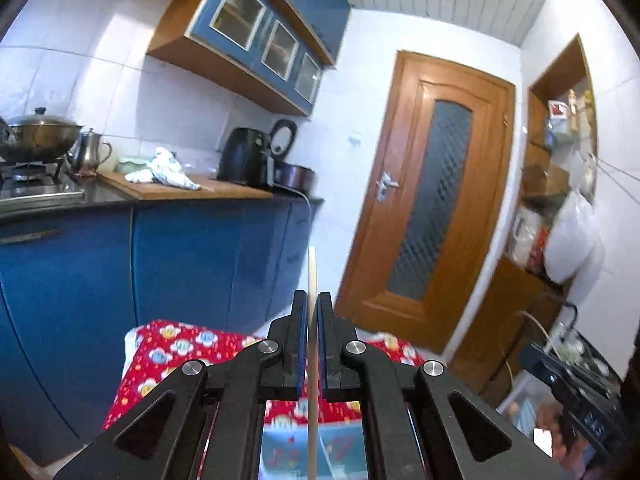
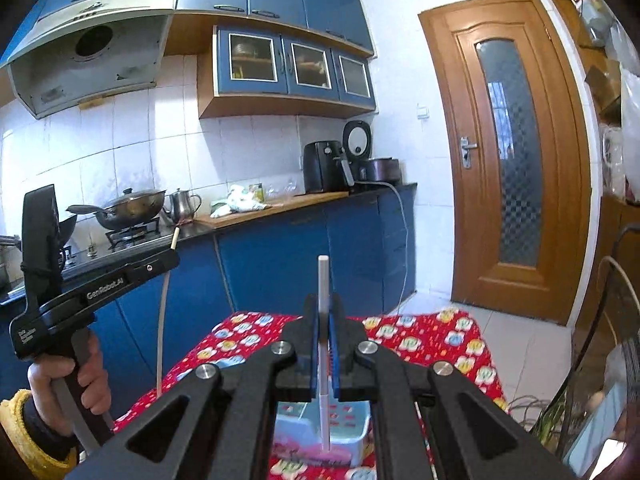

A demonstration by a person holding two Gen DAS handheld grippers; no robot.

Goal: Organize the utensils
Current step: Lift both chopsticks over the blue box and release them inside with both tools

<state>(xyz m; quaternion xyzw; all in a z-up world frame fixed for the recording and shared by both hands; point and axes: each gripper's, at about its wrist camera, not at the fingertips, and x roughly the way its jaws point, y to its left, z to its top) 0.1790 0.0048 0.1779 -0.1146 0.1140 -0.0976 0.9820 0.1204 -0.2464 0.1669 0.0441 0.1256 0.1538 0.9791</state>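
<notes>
Left claw clamped on a pale chopstick standing upright between its pads; right claw clamped on an upright white stick. Readable on left handle: "GenRobot.AI".

Home kitchen: gas stove, wok, blue cabinets, range hood

Both wrist cams face near-level, sharing blue counter & door.

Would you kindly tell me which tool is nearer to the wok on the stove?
Left. The left tool, gripping a cream chopstick, is raised on the stove side, toward the wok; the right tool, gripping a white chopstick, is farther off, above the red tablecloth.
</notes>
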